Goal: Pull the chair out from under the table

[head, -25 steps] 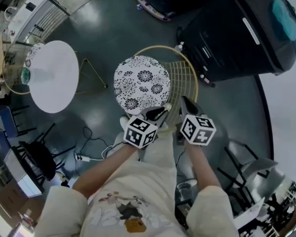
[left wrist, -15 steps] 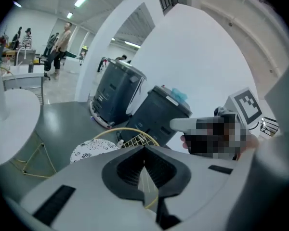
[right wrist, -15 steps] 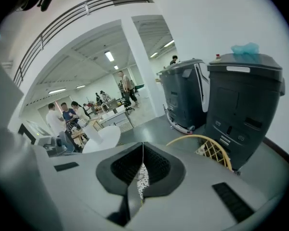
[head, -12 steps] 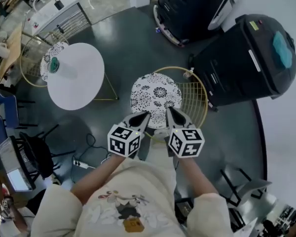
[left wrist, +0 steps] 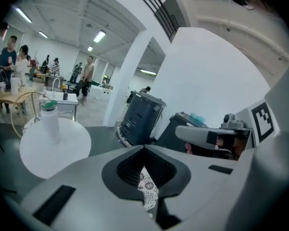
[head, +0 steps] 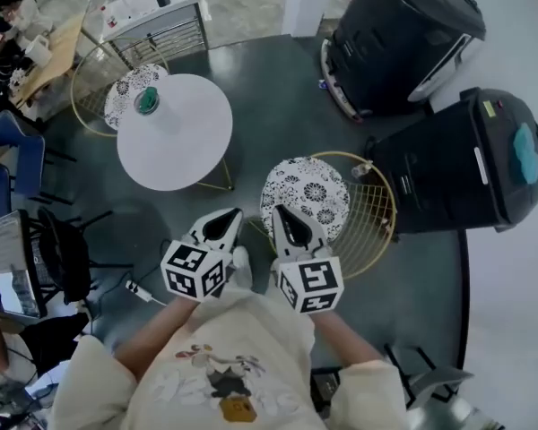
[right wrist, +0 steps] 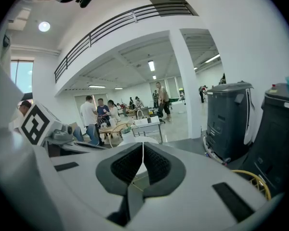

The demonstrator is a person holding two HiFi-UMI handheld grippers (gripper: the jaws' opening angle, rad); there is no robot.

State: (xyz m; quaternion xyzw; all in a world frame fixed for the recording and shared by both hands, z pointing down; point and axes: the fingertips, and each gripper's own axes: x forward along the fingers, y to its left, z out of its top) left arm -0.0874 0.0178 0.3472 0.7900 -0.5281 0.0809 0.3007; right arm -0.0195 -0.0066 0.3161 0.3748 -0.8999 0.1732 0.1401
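Seen from above, a person stands on a dark floor (head: 251, 70), holding a gripper in each hand. The left gripper (head: 226, 219) and the right gripper (head: 281, 213) sit side by side in front of the body and point forward. Both are clenched on nothing: each gripper's own view shows its two jaws pressed together with nothing between them.

The chair (head: 375, 220) has a gold wire frame and a round cushion (head: 307, 195) with a black-and-white flower print. It stands just ahead of the person, to the right of the round white table (head: 193, 146). It is clear of the table, with bare floor between them.

From above, the gripper tips overlap the cushion's near edge. They seem to be held above it, but the angle makes contact hard to judge.

A bottle (head: 149, 102) with a green cap stands upright on the table. A second chair (head: 124, 92) is tucked in at the table's far side. A black machine (head: 399, 34) and a second black machine (head: 457, 164) stand to the right.
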